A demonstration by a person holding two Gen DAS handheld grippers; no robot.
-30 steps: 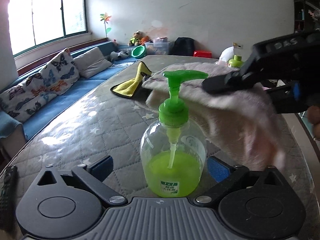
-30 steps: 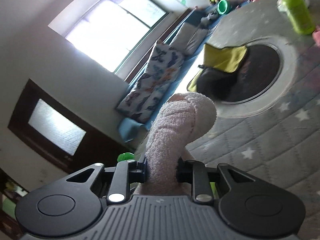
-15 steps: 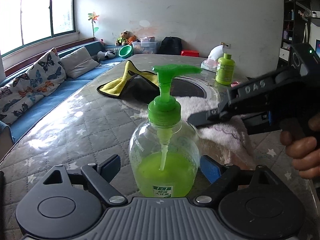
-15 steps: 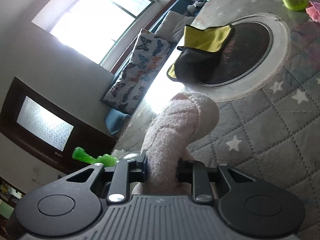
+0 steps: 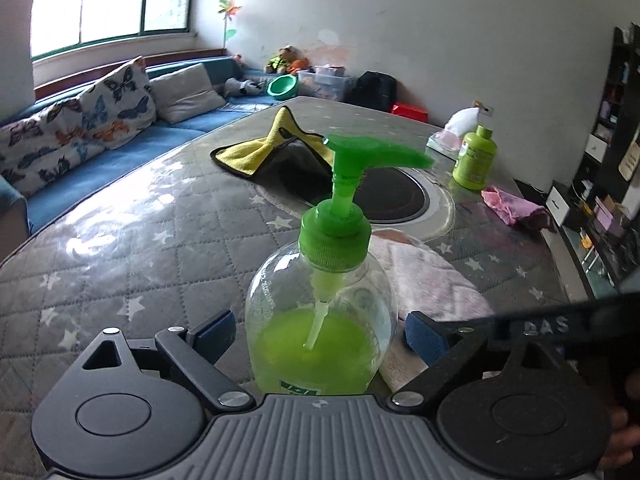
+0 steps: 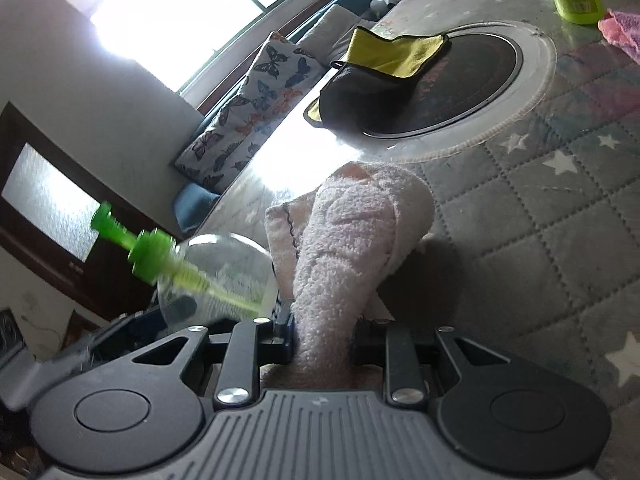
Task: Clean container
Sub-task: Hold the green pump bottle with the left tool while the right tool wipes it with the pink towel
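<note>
A clear pump bottle point(image 5: 320, 320) with a green pump head and green liquid stands between the fingers of my left gripper point(image 5: 320, 336), which is shut on its body. It also shows in the right wrist view point(image 6: 212, 276). My right gripper point(image 6: 322, 340) is shut on a pale pink fluffy towel point(image 6: 352, 248). The towel lies against the bottle's right side and spreads on the table point(image 5: 432, 280). The right gripper's black body point(image 5: 560, 324) shows low at the right of the left wrist view.
The grey quilted star-patterned table point(image 5: 140, 248) holds a round black hob point(image 5: 392, 196), a yellow-and-black cloth point(image 5: 264, 152), a green bottle point(image 5: 474, 158), a tissue pack point(image 5: 452, 132) and a pink cloth point(image 5: 512, 204). A blue sofa with cushions point(image 5: 100, 120) is at the left.
My right gripper with the towel has dropped from beside the pump head down to the bottle's lower right side. The left gripper still holds the bottle.
</note>
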